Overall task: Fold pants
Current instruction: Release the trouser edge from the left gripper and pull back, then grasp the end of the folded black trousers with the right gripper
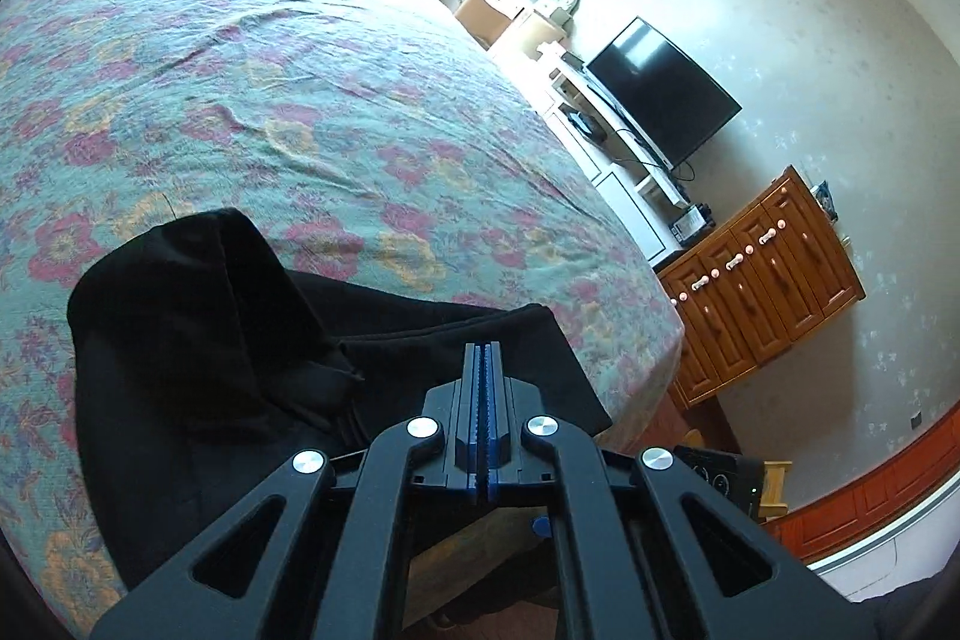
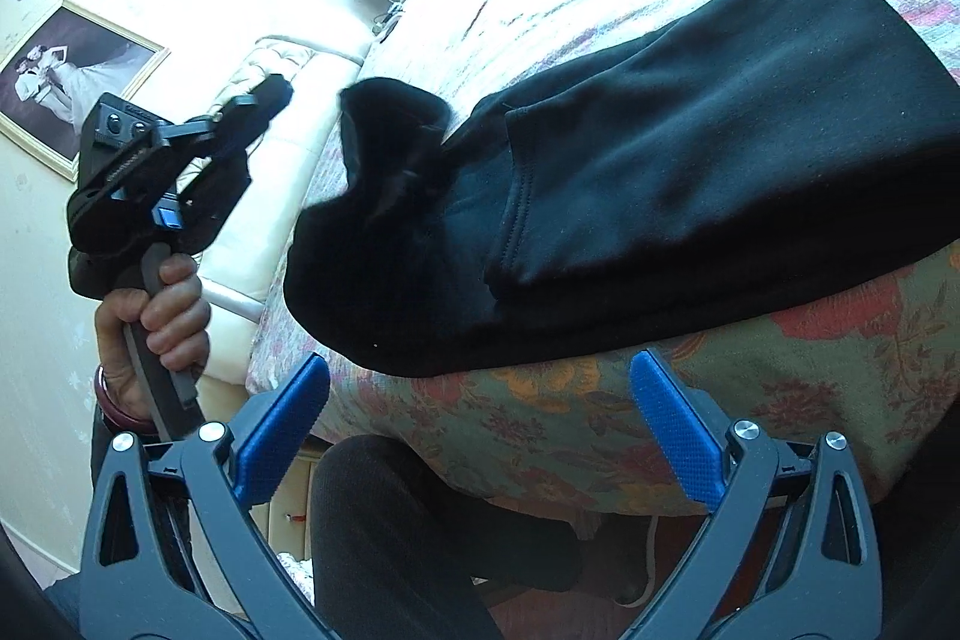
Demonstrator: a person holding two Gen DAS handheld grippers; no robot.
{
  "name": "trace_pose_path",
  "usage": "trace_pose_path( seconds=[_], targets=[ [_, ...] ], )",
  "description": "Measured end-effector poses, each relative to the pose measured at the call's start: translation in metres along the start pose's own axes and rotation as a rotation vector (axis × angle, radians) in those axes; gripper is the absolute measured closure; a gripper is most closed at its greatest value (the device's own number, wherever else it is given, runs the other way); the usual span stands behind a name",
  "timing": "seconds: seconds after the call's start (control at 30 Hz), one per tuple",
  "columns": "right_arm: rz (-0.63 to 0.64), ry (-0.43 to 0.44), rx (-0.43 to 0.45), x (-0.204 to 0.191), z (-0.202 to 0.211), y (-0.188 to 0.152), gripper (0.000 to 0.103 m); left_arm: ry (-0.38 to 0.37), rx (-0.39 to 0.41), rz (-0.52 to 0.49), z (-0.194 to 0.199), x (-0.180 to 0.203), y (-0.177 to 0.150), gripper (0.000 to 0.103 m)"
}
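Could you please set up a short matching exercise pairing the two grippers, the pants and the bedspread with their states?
Things:
1. left gripper
2. right gripper
3. black fabric pants
4. floral green bedspread

States:
A. jaws wide apart, nothing between them
B. spread over the bed, slightly wrinkled
C. blue pads pressed together
D. bunched near the bed's edge

Pairs: 1-C, 2-A, 3-D, 4-B

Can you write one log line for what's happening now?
black fabric pants: bunched on floral bedspread | left gripper: shut, empty | right gripper: open, empty
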State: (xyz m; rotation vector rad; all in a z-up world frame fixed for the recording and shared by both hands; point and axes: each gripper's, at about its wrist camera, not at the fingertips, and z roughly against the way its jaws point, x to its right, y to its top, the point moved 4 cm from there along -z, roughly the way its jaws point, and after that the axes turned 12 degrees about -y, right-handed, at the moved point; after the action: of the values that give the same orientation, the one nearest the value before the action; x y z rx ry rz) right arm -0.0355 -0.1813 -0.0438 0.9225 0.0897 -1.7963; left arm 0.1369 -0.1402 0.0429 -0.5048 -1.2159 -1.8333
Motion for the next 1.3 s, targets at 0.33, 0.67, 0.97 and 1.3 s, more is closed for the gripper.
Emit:
trace_pose_path(
  seconds=[0.33,0.67,0.97,1.3],
  targets=[
    [-0.024,0.053,-0.004,0.003,0.003,0.018,0.002,0.095,0.16,0.176,0.071,-0.069,-0.024,0.101],
    [0.043,0.034,-0.105,-0.028,-0.086,0.134,0.002,0.25,0.237,0.332,0.13,-0.15,-0.084,0.087],
    [0.15,0.158,-0.205,-0.059,-0.176,0.178,0.002,0.212,0.24,0.351,0.121,-0.169,-0.098,0.06],
    [0.293,0.269,-0.385,-0.089,-0.188,0.156,0.002,0.192,0.276,0.388,0.116,-0.179,-0.107,0.048]
  ],
)
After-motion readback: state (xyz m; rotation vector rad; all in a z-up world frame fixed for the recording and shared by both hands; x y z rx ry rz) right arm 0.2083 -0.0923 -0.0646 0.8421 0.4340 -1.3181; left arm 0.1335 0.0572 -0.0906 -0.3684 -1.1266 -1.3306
